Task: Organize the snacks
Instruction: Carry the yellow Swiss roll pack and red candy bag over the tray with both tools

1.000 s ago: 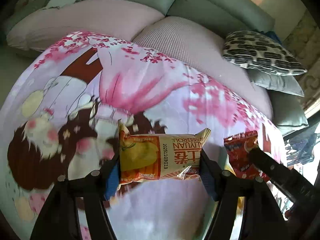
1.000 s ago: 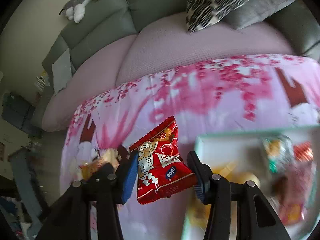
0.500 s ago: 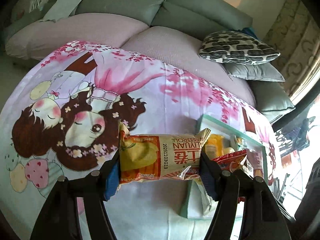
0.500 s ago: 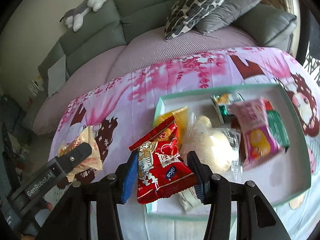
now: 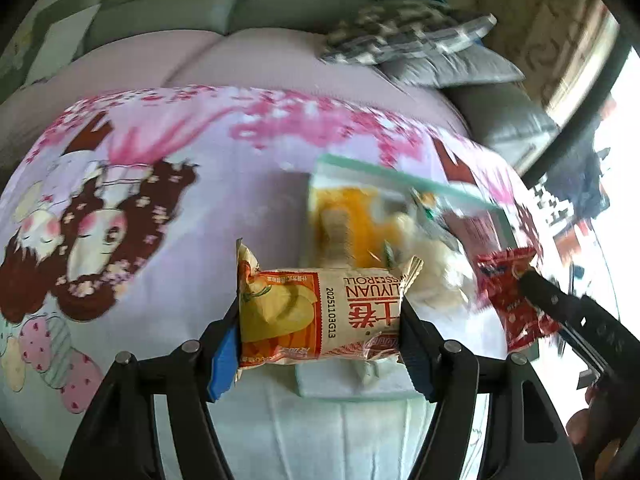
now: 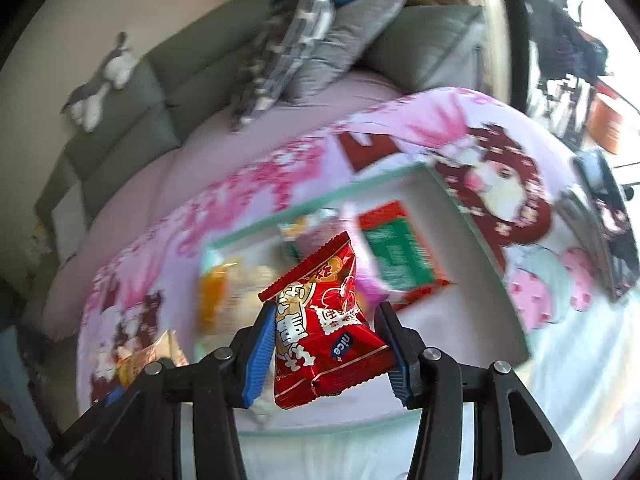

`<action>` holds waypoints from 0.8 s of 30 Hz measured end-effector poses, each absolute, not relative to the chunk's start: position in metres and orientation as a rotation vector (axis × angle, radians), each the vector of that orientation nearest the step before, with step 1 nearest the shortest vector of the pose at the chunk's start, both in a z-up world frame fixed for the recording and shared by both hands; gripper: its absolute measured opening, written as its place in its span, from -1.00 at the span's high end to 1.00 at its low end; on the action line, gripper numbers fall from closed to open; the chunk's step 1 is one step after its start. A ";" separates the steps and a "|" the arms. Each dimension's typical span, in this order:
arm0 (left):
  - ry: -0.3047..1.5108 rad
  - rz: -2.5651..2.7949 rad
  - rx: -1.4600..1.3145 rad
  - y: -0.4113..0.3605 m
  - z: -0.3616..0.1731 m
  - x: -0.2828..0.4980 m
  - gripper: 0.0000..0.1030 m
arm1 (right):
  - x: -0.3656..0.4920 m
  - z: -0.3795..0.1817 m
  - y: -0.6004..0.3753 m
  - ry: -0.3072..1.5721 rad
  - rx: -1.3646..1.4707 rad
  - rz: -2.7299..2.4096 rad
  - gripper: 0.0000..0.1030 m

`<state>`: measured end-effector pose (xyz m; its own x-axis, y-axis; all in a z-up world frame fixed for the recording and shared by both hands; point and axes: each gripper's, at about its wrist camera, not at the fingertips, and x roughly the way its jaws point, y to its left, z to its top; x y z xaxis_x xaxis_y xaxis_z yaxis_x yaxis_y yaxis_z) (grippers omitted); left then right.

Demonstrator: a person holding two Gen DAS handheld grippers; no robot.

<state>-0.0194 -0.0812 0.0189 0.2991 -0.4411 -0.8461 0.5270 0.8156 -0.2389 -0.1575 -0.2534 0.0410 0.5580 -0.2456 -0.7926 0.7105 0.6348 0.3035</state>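
Note:
My left gripper (image 5: 320, 320) is shut on a yellow and white Swiss roll packet (image 5: 324, 312), held crosswise above the near left edge of a white tray with a green rim (image 5: 400, 174). My right gripper (image 6: 326, 344) is shut on a red snack packet (image 6: 324, 320), hanging over the middle of the same tray (image 6: 500, 264). That red packet (image 5: 510, 300) and the right gripper's black arm show at the right of the left wrist view. Inside the tray lie an orange packet (image 5: 352, 216), a pale bread packet (image 5: 432, 272) and a green and red packet (image 6: 400, 256).
The tray rests on a pink cartoon-print blanket (image 5: 160, 200) spread over a surface before a green sofa (image 6: 168, 80). Patterned and grey cushions (image 6: 304, 48) lean on the sofa, with a plush toy (image 6: 100, 84) on its backrest. A person's hand (image 5: 592, 436) shows at the lower right.
Both grippers have swept across the blanket toward the tray, each keeping its packet. The tray now lies under both, and the right view has rolled.

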 end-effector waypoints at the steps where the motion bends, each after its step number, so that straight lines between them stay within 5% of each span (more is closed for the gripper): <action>1: 1.093 -0.661 0.104 -0.087 0.017 -0.024 -0.37 | -0.159 0.039 -0.256 0.790 0.674 -0.621 -0.01; 24: 1.122 -0.717 0.153 -0.110 -0.013 -0.028 -0.37 | -0.151 0.010 -0.249 0.865 0.662 -0.589 -0.02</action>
